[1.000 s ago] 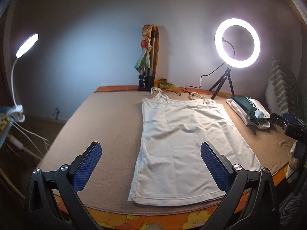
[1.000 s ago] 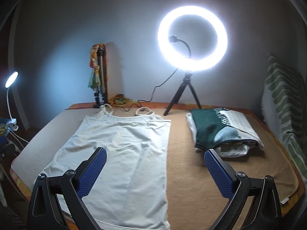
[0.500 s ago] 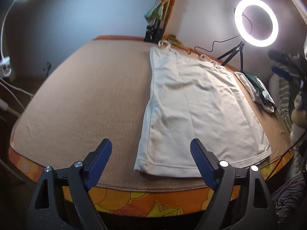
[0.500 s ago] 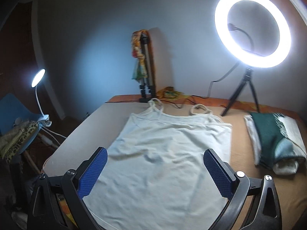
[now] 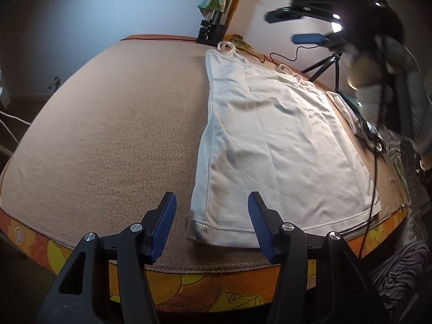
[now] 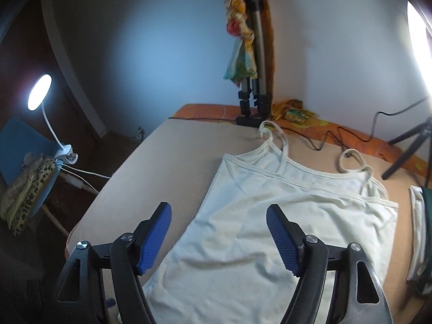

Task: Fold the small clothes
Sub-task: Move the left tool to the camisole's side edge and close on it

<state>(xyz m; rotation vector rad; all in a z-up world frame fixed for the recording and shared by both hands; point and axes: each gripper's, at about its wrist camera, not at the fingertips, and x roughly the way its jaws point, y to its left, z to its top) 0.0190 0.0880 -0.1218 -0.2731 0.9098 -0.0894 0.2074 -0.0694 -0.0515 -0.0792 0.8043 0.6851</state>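
Left gripper (image 5: 212, 222), right gripper (image 6: 218, 233) — jaws apart, empty.

Bare blanket (image 5: 113, 140) lay left of my camisole (image 5: 270, 145); folded clothes (image 6: 421, 232) and tripod (image 6: 253, 62) blocked right and back

Camisole (image 5: 272, 145) – thin cream knit cloth, matt, softly creased, stitched hem | blanket (image 5: 113, 124) under it – tan, felt-like, matt nap | my left gripper (image 5: 211, 225) – black matt plastic arms, ribbed blue pads (image 5: 165, 225), bright metal screws | my right gripper (image 6: 219, 239) – same build | tripod (image 6: 255, 62) – grey metal legs.
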